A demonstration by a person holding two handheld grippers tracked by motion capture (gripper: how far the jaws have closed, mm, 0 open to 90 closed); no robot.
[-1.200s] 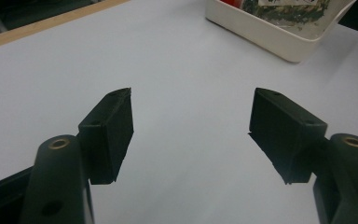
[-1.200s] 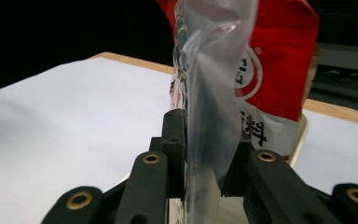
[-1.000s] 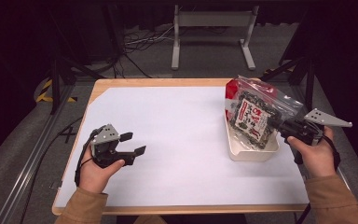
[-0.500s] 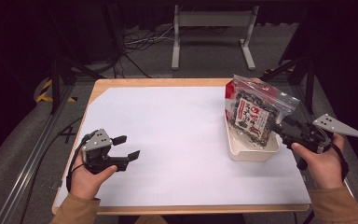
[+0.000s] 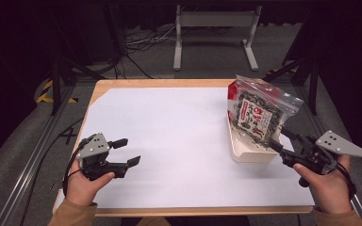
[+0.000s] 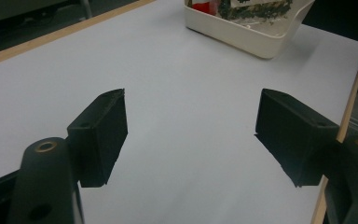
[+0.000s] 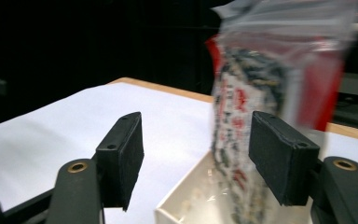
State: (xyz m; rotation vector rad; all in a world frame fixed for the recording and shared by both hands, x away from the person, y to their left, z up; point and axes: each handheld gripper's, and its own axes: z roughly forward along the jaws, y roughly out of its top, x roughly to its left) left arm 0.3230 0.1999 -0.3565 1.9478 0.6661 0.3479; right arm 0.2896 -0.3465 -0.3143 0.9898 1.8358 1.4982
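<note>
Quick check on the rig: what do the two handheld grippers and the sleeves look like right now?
Both are black. The left gripper and right gripper each carry a grey three-cornered plate with small dark holes. The jaws are blocky black pads on arms with brass-coloured rivets. A black cable loops from the left one. Sleeves are tan.

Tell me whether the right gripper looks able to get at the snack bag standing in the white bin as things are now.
Probably yes. The right gripper sits open at the near corner of the white bin, and the snack bag stands tall above the rim with nothing between them.
</note>
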